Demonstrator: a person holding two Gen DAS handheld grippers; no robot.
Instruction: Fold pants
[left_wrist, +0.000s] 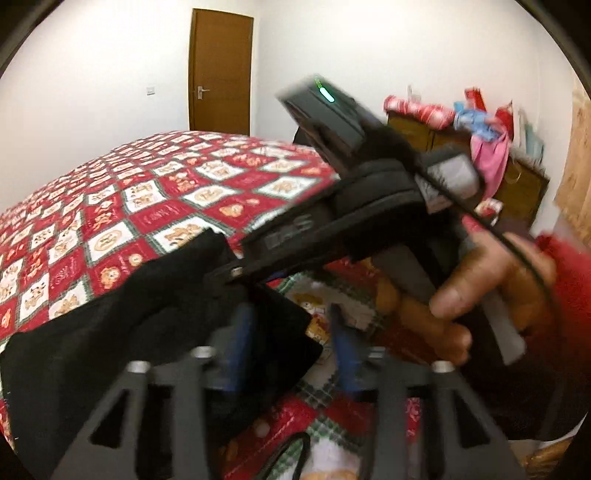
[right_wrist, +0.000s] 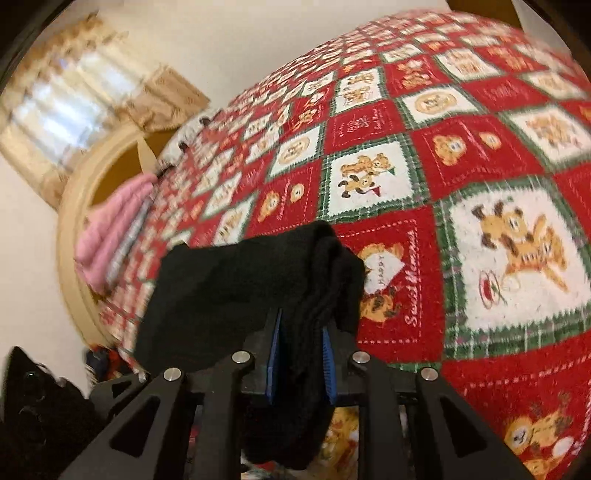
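Observation:
Black pants (left_wrist: 122, 325) hang above a bed with a red, white and green patchwork quilt (left_wrist: 129, 206). In the left wrist view my left gripper (left_wrist: 291, 347) is open; its blue pads (left_wrist: 240, 343) stand apart and a corner of the pants lies over the left pad. The right gripper (left_wrist: 225, 275) crosses this view from the right, held by a hand (left_wrist: 480, 291), its tip on the pants. In the right wrist view my right gripper (right_wrist: 300, 360) is shut on a bunched fold of the pants (right_wrist: 258, 280), lifted over the quilt (right_wrist: 443, 166).
A brown door (left_wrist: 219, 70) stands in the far wall. A wooden cabinet (left_wrist: 517, 184) with clothes and toys is at the right. A pink garment (right_wrist: 110, 229) lies by the curved headboard (right_wrist: 74, 221). A curtained window (right_wrist: 66, 110) is at the left.

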